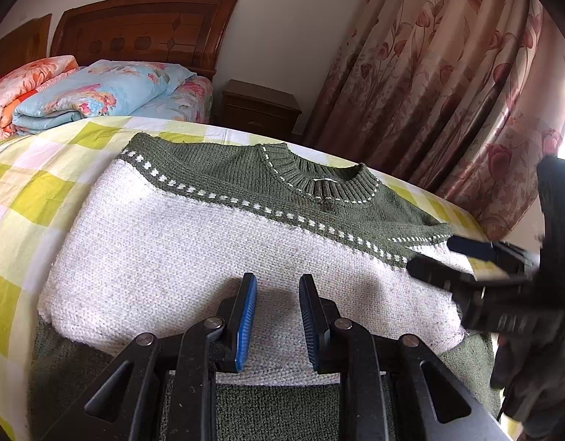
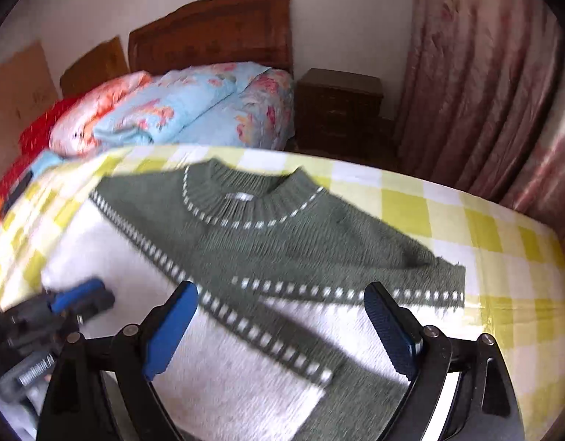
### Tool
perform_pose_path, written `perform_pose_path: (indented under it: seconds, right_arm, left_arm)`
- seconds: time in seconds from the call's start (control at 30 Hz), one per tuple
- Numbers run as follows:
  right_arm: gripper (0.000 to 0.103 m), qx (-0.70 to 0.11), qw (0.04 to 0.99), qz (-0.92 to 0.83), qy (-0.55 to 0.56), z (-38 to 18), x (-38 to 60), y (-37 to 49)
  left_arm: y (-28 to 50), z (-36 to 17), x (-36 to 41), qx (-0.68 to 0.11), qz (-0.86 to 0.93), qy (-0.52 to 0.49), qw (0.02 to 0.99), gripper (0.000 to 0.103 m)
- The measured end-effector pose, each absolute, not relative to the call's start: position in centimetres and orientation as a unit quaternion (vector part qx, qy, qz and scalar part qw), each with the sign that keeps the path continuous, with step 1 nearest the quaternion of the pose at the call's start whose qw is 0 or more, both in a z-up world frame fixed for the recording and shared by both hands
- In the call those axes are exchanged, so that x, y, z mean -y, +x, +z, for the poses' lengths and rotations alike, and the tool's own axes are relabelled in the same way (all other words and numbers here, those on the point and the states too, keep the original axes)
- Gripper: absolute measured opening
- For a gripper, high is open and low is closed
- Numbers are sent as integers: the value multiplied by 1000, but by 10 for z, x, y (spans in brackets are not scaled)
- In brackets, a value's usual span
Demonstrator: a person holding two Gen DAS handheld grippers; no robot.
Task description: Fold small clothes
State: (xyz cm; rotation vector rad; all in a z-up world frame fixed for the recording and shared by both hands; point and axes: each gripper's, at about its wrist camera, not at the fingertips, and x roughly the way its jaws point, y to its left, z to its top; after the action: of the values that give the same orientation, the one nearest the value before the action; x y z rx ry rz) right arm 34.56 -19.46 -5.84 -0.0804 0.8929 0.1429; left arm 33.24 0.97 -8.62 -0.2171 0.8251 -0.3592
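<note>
Bed (image 1: 43, 198), checked yellow sheet. Sweater (image 1: 216, 242), green and white, lies flat near its far edge, sleeves already folded in over the body. Judged mid-fold; next, lift the hem toward the collar. Right hand-held gripper (image 2: 282, 323) wide open, empty, over the right sleeve. Left hand-held gripper (image 1: 278, 316) narrowly parted, gripping nothing.

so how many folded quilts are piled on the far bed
2: a pink-orange floral quilt at the left end, and a light blue floral quilt beside it toward the headboard. More may lie hidden behind the checked sheet in front.
</note>
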Motion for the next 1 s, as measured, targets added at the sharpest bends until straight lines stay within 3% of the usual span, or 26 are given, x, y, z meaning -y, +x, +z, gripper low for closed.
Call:
perform_pose_path:
  seconds: [0.13,0.4,0.53,0.7,1.0]
  right_arm:
    - [103,-411,902,72,-108,-85,176,307]
    - [103,-376,927,0,5,-67,231,272]
    - [103,-390,918,24,-60,-84,206,256]
    - [103,-404,914,4,22,-89,235,266]
    - [103,-392,919,8,39,-85,239,259]
  left_arm:
    - [332,-86,-9,-398,-174,-107,894,24]
    - [333,-87,-11,-398,-177,-117,893,24]
    - [333,-87,-12,-398,-178,-118,892,24]
    - [334,-87,-14,-397,-181,-127,891,24]
    - [333,-83,-19,-414,-184,-137,881,24]
